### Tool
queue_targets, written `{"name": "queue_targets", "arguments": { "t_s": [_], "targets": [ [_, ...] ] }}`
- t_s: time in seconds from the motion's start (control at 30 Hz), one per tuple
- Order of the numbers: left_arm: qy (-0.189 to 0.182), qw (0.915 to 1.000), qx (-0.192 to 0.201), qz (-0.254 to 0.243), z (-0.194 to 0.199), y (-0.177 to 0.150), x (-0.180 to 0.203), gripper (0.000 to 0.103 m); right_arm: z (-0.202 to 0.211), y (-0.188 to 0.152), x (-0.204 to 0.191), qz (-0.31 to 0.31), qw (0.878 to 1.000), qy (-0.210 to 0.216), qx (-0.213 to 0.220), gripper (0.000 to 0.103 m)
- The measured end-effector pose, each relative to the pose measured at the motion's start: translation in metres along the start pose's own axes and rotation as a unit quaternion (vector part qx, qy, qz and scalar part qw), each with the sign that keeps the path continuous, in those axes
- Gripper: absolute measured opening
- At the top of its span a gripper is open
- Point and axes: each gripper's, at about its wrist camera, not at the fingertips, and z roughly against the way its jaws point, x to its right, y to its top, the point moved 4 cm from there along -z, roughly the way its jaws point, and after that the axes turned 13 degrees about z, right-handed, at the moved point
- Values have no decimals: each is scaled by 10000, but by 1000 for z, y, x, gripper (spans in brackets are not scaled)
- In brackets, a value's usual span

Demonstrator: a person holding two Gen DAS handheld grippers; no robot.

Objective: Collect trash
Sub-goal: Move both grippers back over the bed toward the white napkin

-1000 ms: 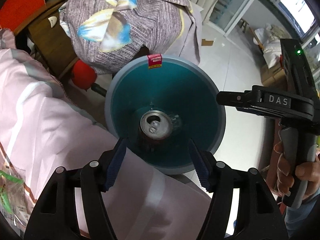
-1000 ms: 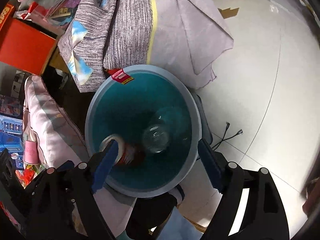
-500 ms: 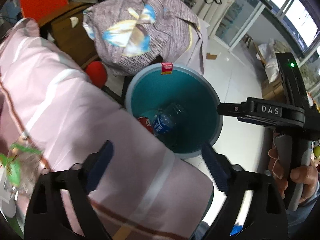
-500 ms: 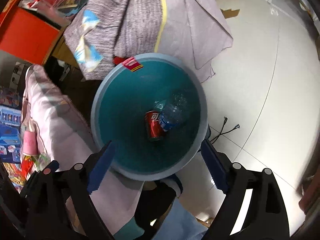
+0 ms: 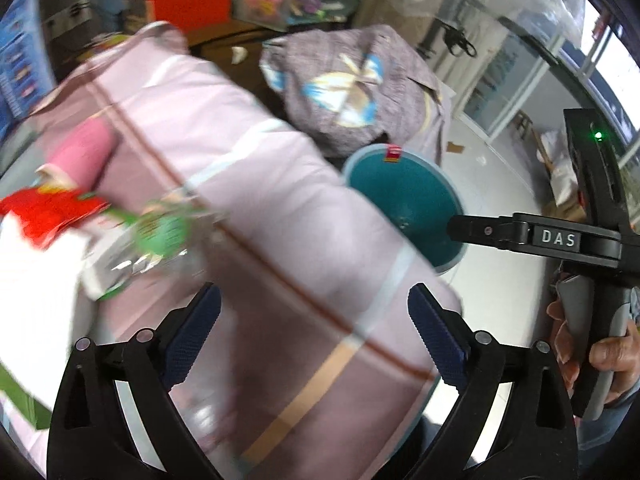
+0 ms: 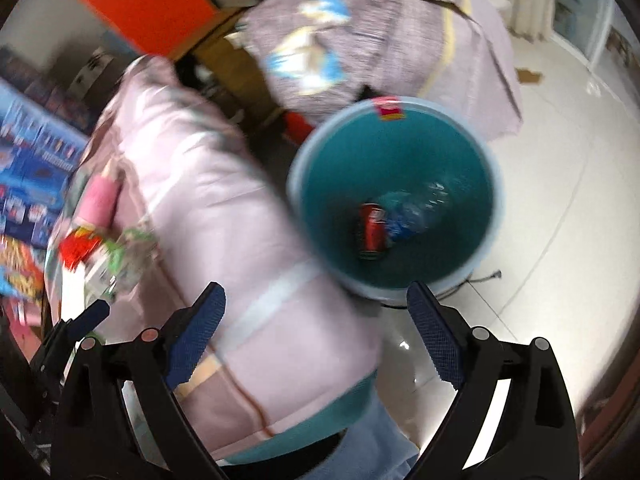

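- White floor (image 6: 560, 160) filled the right side, holding the bin (image 6: 494, 216).
- Can (image 6: 370, 232) and bottle (image 6: 416, 212) lay inside, thrown away.
- Left tool (image 5: 314, 334) and right tool (image 6: 316, 330) had just spread apart, empty.

It is a lived-in home bedroom. A pink quilt (image 5: 248, 208) lies just beside the teal bin (image 6: 394, 196). Another patterned quilt (image 5: 356, 92) sits behind the bin, on a white tiled floor (image 6: 560, 184).

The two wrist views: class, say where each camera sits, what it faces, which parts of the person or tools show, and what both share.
Left wrist: sits behind the open left gripper, faces down over the pink quilt; the right gripper and a hand show.
Right wrist: sits behind the open right gripper, faces down into the bin holding a can and bottle.
Shared: quilt, bin, patterned cloth.
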Motion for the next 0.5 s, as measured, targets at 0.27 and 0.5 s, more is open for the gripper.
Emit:
{"name": "queue_targets", "arguments": {
  "t_s": [0.27, 0.5],
  "targets": [
    [357, 9978, 421, 379, 57, -22, -86, 98, -3, 0, -87, 861, 9961, 114, -129, 88],
    [820, 9905, 688, 860, 91, -35, -177, 98, -15, 4, -148, 1264, 9913, 186, -325, 88]
  ]
}}
